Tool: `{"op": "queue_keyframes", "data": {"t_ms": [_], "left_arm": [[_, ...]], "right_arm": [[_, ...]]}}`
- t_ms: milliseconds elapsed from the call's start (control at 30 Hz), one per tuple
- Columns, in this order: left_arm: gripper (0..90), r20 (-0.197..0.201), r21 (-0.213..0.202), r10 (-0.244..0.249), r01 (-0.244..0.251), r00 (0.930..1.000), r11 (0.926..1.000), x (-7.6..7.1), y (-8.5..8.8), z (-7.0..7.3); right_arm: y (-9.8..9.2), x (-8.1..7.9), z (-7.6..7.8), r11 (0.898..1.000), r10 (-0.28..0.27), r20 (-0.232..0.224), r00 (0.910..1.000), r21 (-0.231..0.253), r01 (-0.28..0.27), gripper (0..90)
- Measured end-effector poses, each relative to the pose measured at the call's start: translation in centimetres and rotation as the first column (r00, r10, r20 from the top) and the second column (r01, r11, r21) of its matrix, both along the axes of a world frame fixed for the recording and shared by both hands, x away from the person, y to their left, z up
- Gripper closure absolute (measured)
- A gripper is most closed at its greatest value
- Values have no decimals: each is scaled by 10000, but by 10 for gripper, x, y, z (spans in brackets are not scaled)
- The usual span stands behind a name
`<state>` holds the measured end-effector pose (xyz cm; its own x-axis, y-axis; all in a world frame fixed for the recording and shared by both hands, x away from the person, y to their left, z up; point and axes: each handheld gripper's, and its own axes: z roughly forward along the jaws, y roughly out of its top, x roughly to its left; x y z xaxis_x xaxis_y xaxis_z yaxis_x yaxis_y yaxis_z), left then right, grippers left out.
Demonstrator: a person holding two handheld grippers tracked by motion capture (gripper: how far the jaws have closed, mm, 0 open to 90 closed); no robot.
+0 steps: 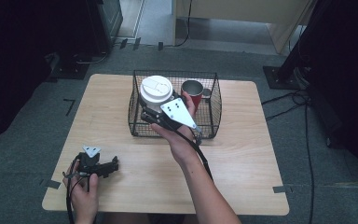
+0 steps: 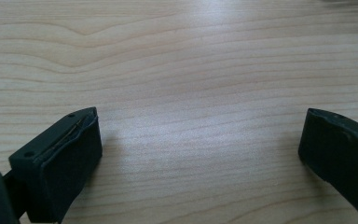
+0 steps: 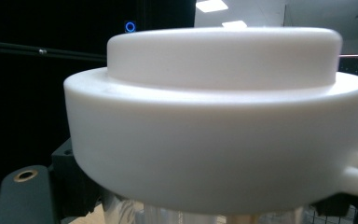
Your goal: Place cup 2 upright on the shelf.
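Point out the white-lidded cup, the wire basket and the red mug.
white-lidded cup (image 1: 156, 88), high view, on the lid's flat top.
wire basket (image 1: 214, 105), high view, on its right wall.
red mug (image 1: 192, 87), high view, on its open mouth.

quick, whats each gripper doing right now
left gripper: open, holding nothing, low over the table.
right gripper: shut on the white-lidded cup, over the wire basket.

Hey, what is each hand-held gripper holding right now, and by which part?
The right hand-held gripper grips the white-lidded cup by its body just under the lid. The left hand-held gripper holds nothing.
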<state>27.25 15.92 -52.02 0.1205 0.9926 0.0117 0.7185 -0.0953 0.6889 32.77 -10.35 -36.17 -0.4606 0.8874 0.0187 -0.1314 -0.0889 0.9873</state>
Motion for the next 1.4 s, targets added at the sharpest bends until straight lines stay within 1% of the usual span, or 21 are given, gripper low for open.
{"op": "queue_keyframes", "data": {"t_ms": [133,400,633,800,900,1000,1267,1400], "left_arm": [[1,5,3,5,-5,10000,10000,0,0,0],[1,14,11,-4,4,10000,10000,0,0,0],[1,17,11,5,-5,10000,10000,0,0,0],[1,14,18,0,0,10000,10000,0,0,0],[1,17,17,3,-3,10000,10000,0,0,0],[1,18,14,3,-3,10000,10000,0,0,0],[1,-10,30,-14,14,10000,10000,0,0,0],[1,-13,31,-17,17,10000,10000,0,0,0]], "right_arm": [[1,14,-3,9999,-102,-144,9998,-49,102,160],[-2,42,-11,9993,-381,-468,9982,1,382,160],[-5,59,-17,9987,-490,-746,9960,110,500,161],[-3,67,-19,9990,-454,-861,9953,-33,453,161],[-2,72,-22,9988,-441,-823,9956,-239,423,161],[-1,80,-26,9984,-433,-890,9951,-413,397,161],[1,100,-33,9992,-297,-1312,9909,-287,262,161],[4,109,-37,9986,-279,-1498,9883,-486,208,161]]}}
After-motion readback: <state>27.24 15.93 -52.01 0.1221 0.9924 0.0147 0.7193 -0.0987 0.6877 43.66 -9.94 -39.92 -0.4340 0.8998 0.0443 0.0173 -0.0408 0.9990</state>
